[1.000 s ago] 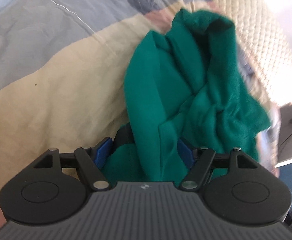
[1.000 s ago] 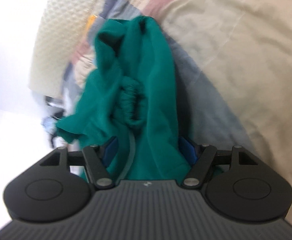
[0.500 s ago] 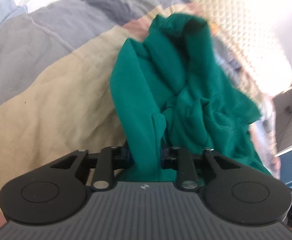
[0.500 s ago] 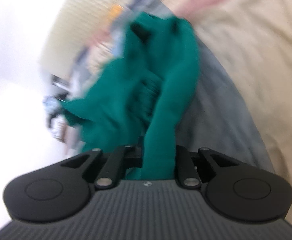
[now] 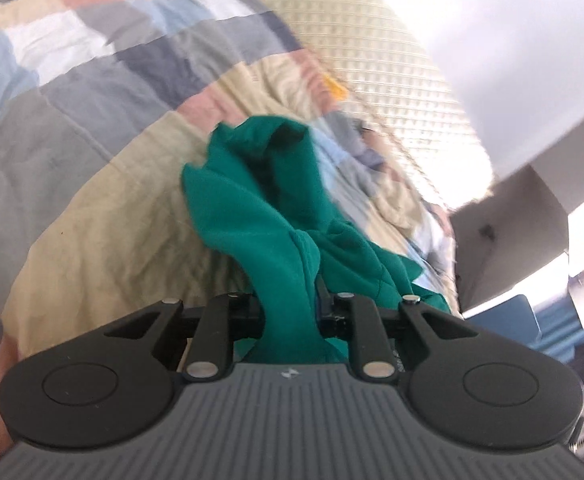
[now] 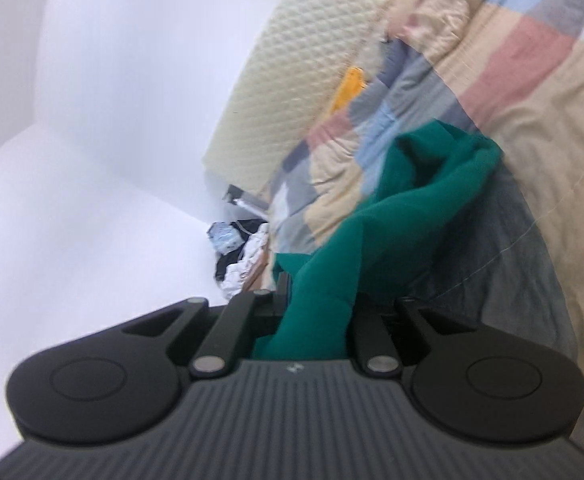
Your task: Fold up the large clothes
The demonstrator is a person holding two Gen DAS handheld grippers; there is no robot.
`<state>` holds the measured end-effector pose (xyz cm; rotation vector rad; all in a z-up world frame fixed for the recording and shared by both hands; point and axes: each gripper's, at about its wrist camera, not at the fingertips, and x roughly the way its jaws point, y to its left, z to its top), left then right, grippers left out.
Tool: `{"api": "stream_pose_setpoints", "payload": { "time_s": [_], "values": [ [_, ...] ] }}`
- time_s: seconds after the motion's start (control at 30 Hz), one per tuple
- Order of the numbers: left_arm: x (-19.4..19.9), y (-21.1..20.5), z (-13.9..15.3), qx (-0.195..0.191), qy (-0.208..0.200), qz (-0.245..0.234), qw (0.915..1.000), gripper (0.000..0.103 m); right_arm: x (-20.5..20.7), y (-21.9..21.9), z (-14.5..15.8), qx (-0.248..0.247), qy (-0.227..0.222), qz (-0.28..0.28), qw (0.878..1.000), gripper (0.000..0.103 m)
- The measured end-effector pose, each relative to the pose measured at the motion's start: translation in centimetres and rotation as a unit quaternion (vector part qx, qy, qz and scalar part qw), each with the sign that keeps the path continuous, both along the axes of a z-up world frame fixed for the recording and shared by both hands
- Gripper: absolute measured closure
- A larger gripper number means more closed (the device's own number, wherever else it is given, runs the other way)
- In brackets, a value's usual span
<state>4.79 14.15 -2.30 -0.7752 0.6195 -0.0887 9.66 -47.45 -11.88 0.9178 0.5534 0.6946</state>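
Green garment at frame centre over patchwork bedspread, pinched in left tongs and right tongs, both just clamped shut.

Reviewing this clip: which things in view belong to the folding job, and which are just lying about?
Part of the job:
- green garment
- left gripper, shut on it
- right gripper, shut on it

Just lying about:
- patchwork quilt
- cream textured mattress
- yellow item
- heap of clothes

A patchwork quilt in beige, grey, blue and pink lies spread ahead of the tools. Beyond it stands a cream quilted headboard. A small yellow thing lies at the headboard's foot.
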Motion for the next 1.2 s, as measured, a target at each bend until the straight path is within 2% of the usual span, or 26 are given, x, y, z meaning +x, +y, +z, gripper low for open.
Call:
{"api": "stream_pose_setpoints", "payload": {
  "time_s": [0.13,0.27,0.43,0.57,0.67,0.8,0.9,1.07,1.2],
  "values": [
    [-4.8,-0.6,2.6,-0.003,-0.023,-0.028,0.9993,0.081,-3.9,-1.6,2.0,0.003,-0.02,0.007,1.0,0.091],
    [-9.0,-1.4,3.0,-0.013,-0.043,-0.051,0.9977,0.08,-8.0,-3.4,2.1,0.005,-0.026,0.004,1.0,0.09],
    [-9.6,-1.3,2.2,-0.034,-0.038,-0.053,0.9973,0.077,-8.2,-3.7,0.8,0.022,0.006,-0.006,1.0,0.09],
    [-6.6,-0.8,3.1,-0.07,-0.05,-0.02,0.9961,0.072,-4.3,-2.9,1.4,0.046,0.025,-0.042,0.998,0.087],
    [-3.1,-1.1,4.4,-0.066,-0.06,0.006,0.996,0.072,0.4,-2.6,0.3,0.1,0.069,-0.08,0.989,0.087],
    [3.0,-1.0,4.3,-0.062,-0.057,0.031,0.996,0.071,6.0,-1.6,-1.4,0.101,0.108,-0.125,0.981,0.087],
    [7.4,-0.9,2.9,-0.051,-0.052,0.047,0.9963,0.071,9.5,-0.9,-3.3,0.102,0.138,-0.148,0.974,0.087],
    [13.9,0.3,-1.6,-0.088,-0.052,0.063,0.9928,0.068,13.8,-0.6,-6.8,0.092,0.167,-0.171,0.967,0.087],
    [18.9,0.7,-5.3,-0.076,-0.04,0.063,0.9944,0.067,16.6,-0.2,-9.8,0.071,0.186,-0.17,0.965,0.087]
  ]
}}
